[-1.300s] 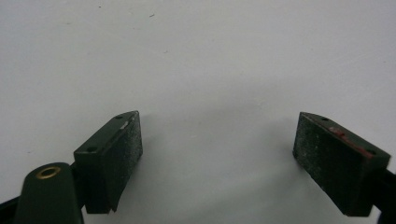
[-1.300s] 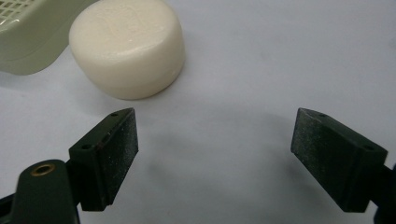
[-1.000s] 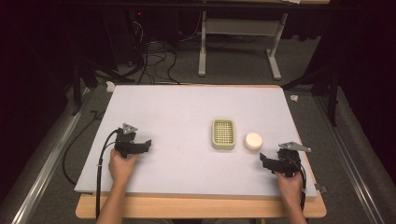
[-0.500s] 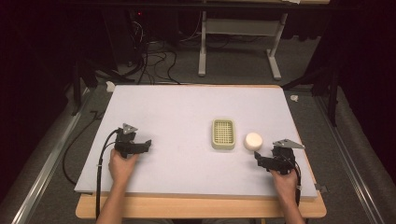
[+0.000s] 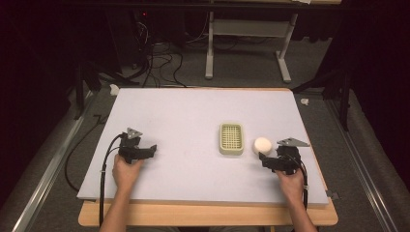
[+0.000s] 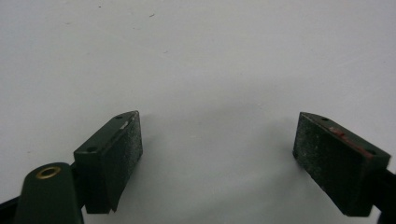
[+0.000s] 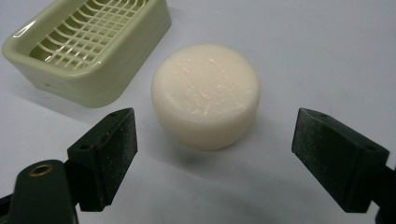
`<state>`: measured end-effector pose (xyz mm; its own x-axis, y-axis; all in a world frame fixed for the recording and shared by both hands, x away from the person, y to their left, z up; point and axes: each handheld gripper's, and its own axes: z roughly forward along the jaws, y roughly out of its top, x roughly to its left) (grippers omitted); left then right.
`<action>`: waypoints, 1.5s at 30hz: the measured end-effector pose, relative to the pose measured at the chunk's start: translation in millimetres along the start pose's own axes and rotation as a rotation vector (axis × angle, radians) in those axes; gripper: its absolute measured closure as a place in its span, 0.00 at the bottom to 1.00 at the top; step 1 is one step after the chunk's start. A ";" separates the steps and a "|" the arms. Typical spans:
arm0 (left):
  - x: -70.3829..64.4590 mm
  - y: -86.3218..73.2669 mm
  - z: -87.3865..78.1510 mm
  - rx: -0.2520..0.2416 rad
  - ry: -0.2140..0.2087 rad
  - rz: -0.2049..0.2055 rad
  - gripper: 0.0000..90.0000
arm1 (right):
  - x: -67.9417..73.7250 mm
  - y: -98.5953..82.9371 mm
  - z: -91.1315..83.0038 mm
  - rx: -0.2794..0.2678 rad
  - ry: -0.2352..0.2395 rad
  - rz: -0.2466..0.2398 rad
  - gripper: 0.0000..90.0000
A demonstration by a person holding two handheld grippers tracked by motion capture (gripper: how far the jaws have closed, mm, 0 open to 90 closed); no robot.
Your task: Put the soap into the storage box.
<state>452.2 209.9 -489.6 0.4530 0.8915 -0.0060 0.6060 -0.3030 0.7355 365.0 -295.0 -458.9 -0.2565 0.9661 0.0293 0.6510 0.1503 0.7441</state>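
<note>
A round cream soap bar [image 5: 261,144] [image 7: 206,94] lies on the white table mat, just right of a pale green soap dish [image 5: 230,138] [image 7: 91,45] with a grid bottom. My right gripper [image 5: 264,159] [image 7: 215,158] is open, its jaws wide apart just short of the soap, nothing between them. My left gripper [image 5: 153,149] [image 6: 217,158] rests open on the bare mat at the left, far from both objects, its jaws holding nothing.
The white mat [image 5: 193,116] covers a wooden table [image 5: 208,215] whose front edge lies under the person's forearms. Cables [image 5: 104,164] trail from the left gripper off the mat's left side. A table frame and wires stand on the dark floor beyond.
My right gripper has slid left and forward toward the soap, now pointing at it from close by. The left gripper has stayed put.
</note>
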 end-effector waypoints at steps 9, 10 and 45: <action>0.1 0.0 0.0 0.000 0.000 0.000 0.18 | 0.7 12.1 10.2 0.010 0.005 0.003 0.16; 0.1 0.0 0.0 0.000 -0.001 0.000 0.18 | 0.5 13.2 11.7 0.013 0.006 0.000 0.16; 0.0 0.0 -0.1 0.000 0.000 0.000 0.18 | 5.9 18.7 47.2 0.079 -0.013 -0.005 0.27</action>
<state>452.2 210.0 -489.5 0.4535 0.8912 -0.0060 0.6058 -0.3033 0.7355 409.4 -276.6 -476.3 -0.2511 0.9678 0.0169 0.7043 0.1708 0.6890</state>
